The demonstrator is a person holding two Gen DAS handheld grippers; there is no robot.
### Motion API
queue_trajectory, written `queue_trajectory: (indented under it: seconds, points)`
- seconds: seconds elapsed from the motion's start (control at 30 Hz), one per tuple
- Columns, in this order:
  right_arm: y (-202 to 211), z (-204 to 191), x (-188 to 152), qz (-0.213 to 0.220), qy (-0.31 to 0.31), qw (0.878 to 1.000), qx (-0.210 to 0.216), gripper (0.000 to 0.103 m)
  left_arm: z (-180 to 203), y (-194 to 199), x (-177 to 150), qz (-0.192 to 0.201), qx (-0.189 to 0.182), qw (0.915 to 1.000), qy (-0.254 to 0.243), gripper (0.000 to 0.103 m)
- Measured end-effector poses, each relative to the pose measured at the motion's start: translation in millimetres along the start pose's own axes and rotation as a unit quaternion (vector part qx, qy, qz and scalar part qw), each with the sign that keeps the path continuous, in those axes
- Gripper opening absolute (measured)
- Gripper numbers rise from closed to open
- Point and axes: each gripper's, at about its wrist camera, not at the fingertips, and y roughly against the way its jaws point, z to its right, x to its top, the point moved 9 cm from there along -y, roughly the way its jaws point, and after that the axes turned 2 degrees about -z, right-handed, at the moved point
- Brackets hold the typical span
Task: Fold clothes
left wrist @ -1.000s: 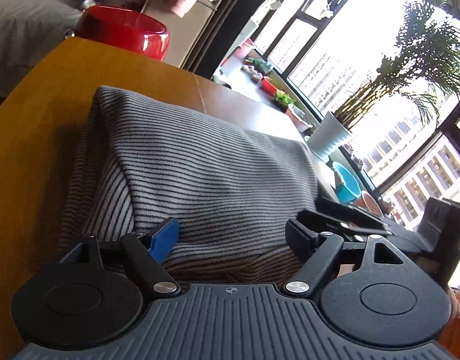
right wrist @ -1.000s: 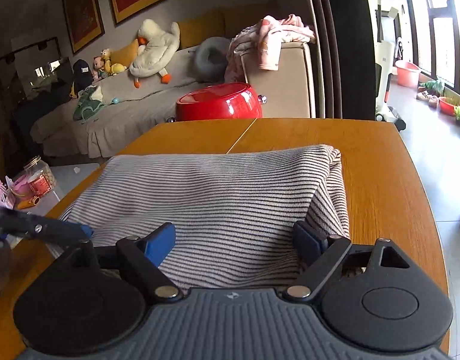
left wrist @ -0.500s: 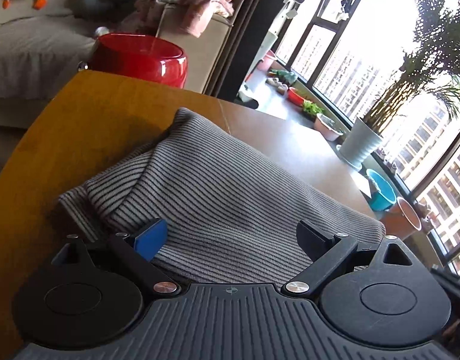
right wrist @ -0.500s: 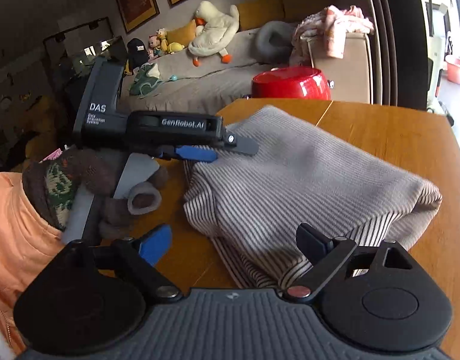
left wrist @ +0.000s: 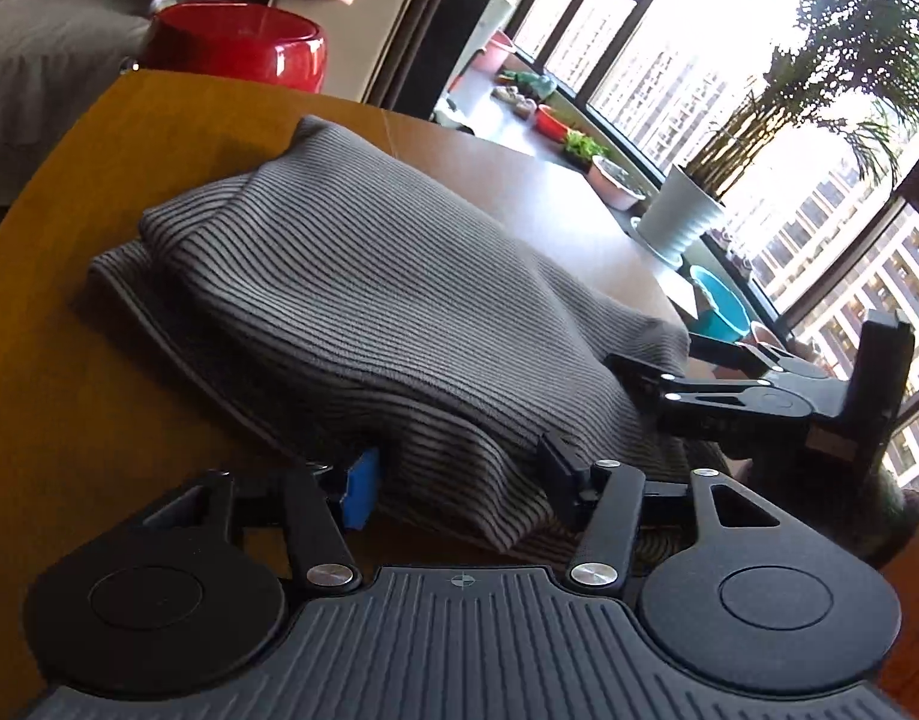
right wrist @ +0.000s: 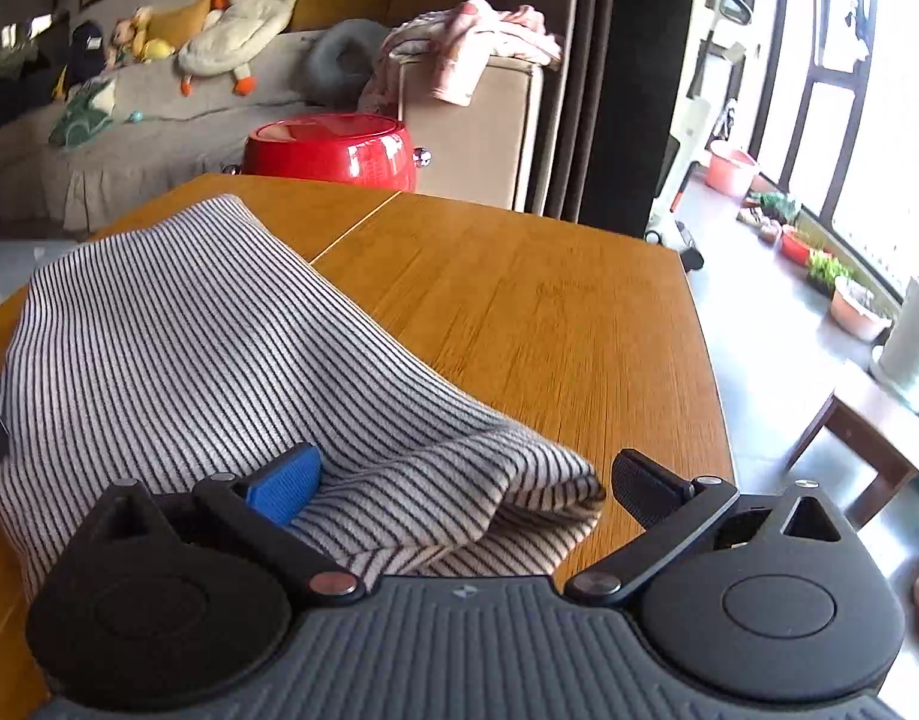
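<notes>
A grey striped garment lies folded in thick layers on the wooden table. My left gripper is at its near edge. The jaws are narrowed, and the blue pad and the black pad both press a bunched fold of cloth. In the right wrist view the same garment runs off to the left. My right gripper stands wide open around its near right corner, with neither pad pressing it. The left wrist view also shows the right gripper at the cloth's far end.
A red pot stands just beyond the table's far edge, with a sofa and plush toys behind it. Bare table stretches to the right of the garment. A white plant pot and a teal bowl stand by the window.
The garment has come down from a raised fold to lie flat in layers. My left gripper's jaws have narrowed onto the near fold. My right gripper has swung back to the right corner.
</notes>
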Motion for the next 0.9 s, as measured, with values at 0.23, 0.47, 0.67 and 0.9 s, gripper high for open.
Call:
queue_trajectory:
  seconds: [0.23,0.47,0.67,0.9]
  points:
    - [23,-4,-34,-0.002,-0.054,0.998,0.032,0.103,-5,-18,19,0.02,-0.001,0.9998,-0.007,0.06]
    - [45,-13,-61,-0.002,-0.1,0.993,0.057,0.103,-4,-30,30,0.03,-0.002,0.9995,-0.007,0.06]
    - [49,-19,-64,-0.003,-0.111,0.992,0.059,0.103,-3,-27,25,0.036,0.01,0.9992,-0.016,0.063]
    - [54,-16,-56,0.012,-0.111,0.992,0.065,0.103,-3,-26,25,0.036,0.011,0.9992,-0.014,0.063]
